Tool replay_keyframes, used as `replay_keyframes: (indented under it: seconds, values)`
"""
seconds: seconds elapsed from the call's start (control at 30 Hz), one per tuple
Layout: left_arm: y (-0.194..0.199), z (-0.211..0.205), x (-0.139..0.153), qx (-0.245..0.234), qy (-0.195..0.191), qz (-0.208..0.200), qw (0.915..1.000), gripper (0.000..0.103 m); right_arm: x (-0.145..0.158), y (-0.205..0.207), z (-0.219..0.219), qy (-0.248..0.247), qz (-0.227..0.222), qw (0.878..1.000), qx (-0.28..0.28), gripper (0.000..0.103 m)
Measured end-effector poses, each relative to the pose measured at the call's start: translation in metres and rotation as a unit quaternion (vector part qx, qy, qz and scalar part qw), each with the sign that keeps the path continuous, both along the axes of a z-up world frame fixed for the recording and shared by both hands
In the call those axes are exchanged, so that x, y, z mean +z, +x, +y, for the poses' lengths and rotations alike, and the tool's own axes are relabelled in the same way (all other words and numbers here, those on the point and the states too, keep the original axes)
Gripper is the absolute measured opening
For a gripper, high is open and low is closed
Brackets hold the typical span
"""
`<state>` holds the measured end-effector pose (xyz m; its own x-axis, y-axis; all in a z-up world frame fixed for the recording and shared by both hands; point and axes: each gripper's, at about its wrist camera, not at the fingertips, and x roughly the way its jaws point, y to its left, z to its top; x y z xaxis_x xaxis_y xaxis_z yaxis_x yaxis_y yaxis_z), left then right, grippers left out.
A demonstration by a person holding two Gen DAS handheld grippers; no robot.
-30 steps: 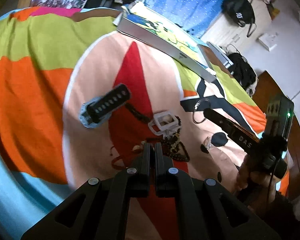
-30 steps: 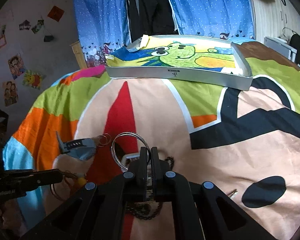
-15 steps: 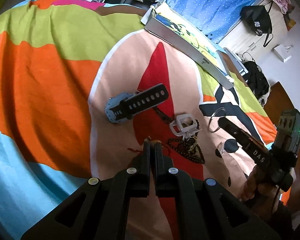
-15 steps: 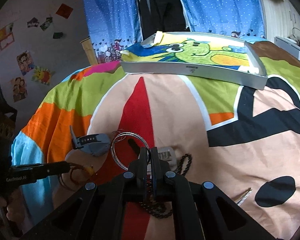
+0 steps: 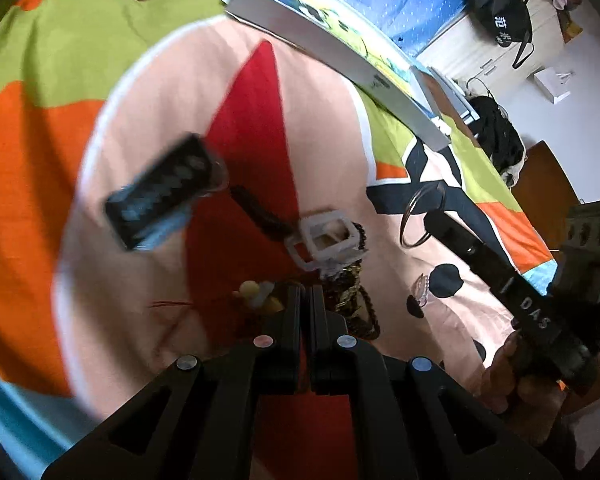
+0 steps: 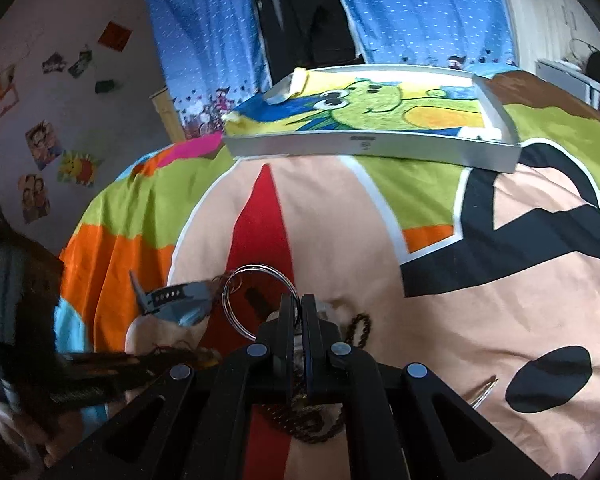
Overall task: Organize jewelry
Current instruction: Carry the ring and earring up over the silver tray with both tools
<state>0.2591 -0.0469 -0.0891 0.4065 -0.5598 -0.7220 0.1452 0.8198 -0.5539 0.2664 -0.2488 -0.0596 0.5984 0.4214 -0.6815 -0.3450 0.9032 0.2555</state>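
My left gripper [image 5: 306, 292] is shut, and a red cord bracelet with yellowish beads [image 5: 256, 296] hangs at its tips. It hovers low over a jewelry pile on the bedspread: a white square buckle piece [image 5: 324, 240], a dark bead chain [image 5: 260, 212] and a gold patterned piece [image 5: 348, 280]. My right gripper [image 6: 298, 298] is shut on a thin silver bangle [image 6: 256, 272], which stands up from its tips. In the left wrist view the right gripper [image 5: 434, 220] carries the bangle [image 5: 420, 216] just right of the pile. A black-strapped watch [image 5: 160, 196] lies to the left.
A white tray [image 6: 368, 146] lined with a cartoon frog cloth sits at the far side of the bed. A small clear hairpin [image 6: 482, 394] lies to the right on the spread. A hand [image 5: 512, 376] grips the right tool. Blue curtains and furniture stand beyond.
The left gripper has swung back down close to the pile with the red cord bracelet; its view is motion-blurred. The right gripper kept the bangle and shifted slightly.
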Motion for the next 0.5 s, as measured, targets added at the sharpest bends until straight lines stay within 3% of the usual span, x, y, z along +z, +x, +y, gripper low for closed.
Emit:
replay_keyframes:
  seconds: [0.2, 0.37, 0.5]
  values:
    - [0.009, -0.011, 0.012, 0.003, -0.010, -0.015, 0.9998, 0.002, 0.008, 0.010, -0.027, 0.028, -0.006, 0.999, -0.037, 0.004]
    - [0.024, -0.006, 0.040, 0.027, -0.039, -0.037, 0.9982, 0.001, 0.019, 0.022, -0.047, 0.044, -0.024, 0.997, -0.060, 0.004]
    - [0.043, -0.009, 0.069, 0.032, -0.036, -0.066, 0.9966, 0.001, 0.031, 0.033, -0.055, 0.044, -0.053, 0.995, -0.066, 0.004]
